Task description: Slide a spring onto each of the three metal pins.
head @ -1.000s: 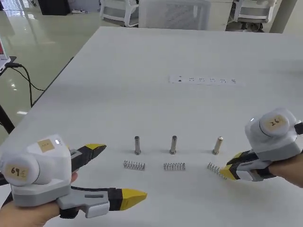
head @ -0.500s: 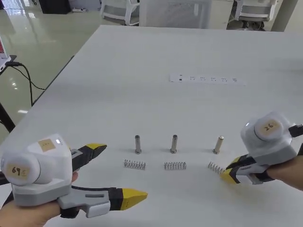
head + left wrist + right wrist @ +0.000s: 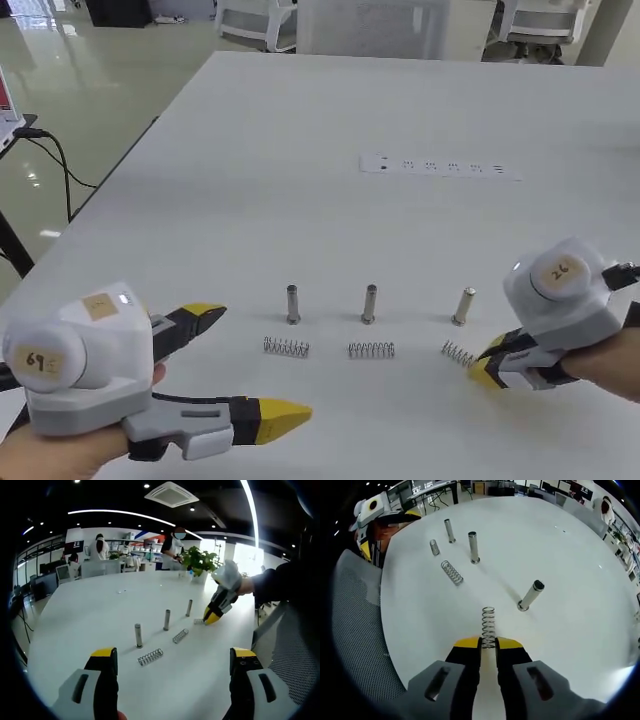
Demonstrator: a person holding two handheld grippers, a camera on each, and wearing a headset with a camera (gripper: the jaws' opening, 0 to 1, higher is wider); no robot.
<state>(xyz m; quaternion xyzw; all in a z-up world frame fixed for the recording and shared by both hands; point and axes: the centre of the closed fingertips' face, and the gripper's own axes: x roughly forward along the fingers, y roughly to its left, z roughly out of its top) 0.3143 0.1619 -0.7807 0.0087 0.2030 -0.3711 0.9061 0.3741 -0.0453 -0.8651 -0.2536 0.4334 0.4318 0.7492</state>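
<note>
White matte tabletop [image 3: 300,150] carries everything. Leftmost, the left gripper [image 3: 255,362] hovers idle, yellow-tipped jaws spread wide. Three smooth cylindrical metal pins stand upright in a row: left pin [image 3: 293,304], middle pin [image 3: 370,303], right pin [image 3: 465,305]. Coiled wire springs lie just before them, left spring [image 3: 286,347], middle spring [image 3: 371,350]. The right gripper [image 3: 488,642] pinches the right spring [image 3: 488,622] by its near end, likely for lifting onto the right pin.
</note>
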